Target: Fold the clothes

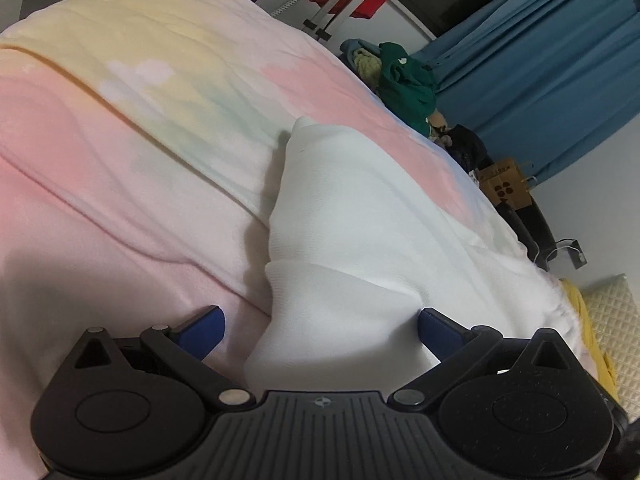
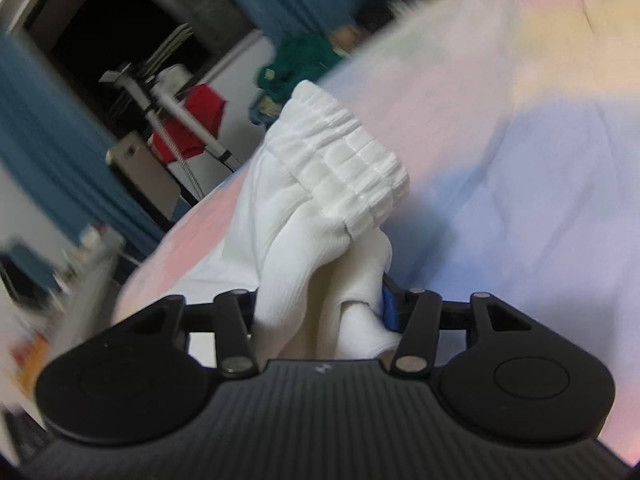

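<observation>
Right claw [image 2: 320, 312] tilts downward, gripping the white garment [image 2: 320, 208].

my right finger [image 2: 389, 307]: mostly hidden behind the white garment [image 2: 320, 208]
my left finger: wholly covered by it
far room: blurred

Right gripper [image 2: 320, 312] low in frame, black body, blue pad showing on its right finger [image 2: 389, 308]. White garment [image 2: 320, 216] bunched between the jaws, pads pressing its folds; ribbed elastic waistband [image 2: 348, 152] stands up above the fingers. Garment trails left onto a pastel blanket [image 2: 520, 160], pink, lilac and yellow, filling the right side. Background blurred: blue curtain [image 2: 44, 136] left, dark opening behind it, a metal rack [image 2: 176, 116] with a red cloth [image 2: 200, 116], a green cloth [image 2: 300, 60] at the blanket's far edge. Lower left too smeared to tell.
</observation>
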Tool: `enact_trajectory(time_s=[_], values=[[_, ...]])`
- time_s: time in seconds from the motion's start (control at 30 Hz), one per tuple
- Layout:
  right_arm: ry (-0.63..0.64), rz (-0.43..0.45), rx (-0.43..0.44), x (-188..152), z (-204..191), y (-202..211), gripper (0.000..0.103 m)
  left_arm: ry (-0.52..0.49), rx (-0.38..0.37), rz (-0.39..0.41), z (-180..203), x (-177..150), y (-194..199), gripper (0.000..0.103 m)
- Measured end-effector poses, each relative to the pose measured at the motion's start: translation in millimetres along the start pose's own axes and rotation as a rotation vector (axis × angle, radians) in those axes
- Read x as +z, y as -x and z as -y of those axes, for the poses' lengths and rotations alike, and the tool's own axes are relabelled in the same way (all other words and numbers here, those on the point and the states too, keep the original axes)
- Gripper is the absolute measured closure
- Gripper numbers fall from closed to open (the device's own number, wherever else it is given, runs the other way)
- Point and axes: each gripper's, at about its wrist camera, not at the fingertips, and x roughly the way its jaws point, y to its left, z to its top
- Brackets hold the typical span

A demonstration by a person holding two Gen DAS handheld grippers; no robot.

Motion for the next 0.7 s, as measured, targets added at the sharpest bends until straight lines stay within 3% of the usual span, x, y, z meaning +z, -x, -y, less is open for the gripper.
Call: enact_trajectory(time_s=[0.13, 0.33, 0.4, 0.57, 0.67, 0.7], values=[[-0.202, -0.051, 0.082, 9, 29, 5, 0.043, 0.026, -0.017, 0.002, -4, -4, 7, 0.0], [-0.263, -0.048, 0.146, 11, 34, 16, 0.027, 0.061, -0.059, 0.002, -8, -6, 9, 0.0], [-0.224, -0.054, 0.154, 11, 28, 16, 0.025, 0.058, -0.066, -0.002, -8, -6, 9, 0.001], [0.068, -0.1, -0.021, -2, 0, -13, 0.025, 0.038, -0.065, -0.009, -8, -8, 6, 0.003], [0.121, -0.094, -0.056, -10, -6, -25, 0.026, 0.034, -0.076, -0.012, -8, -8, 4, 0.005], [0.141, -0.078, -0.053, -10, -10, -20, 0.034, 0.031, -0.077, -0.011, -8, -8, 3, 0.006]])
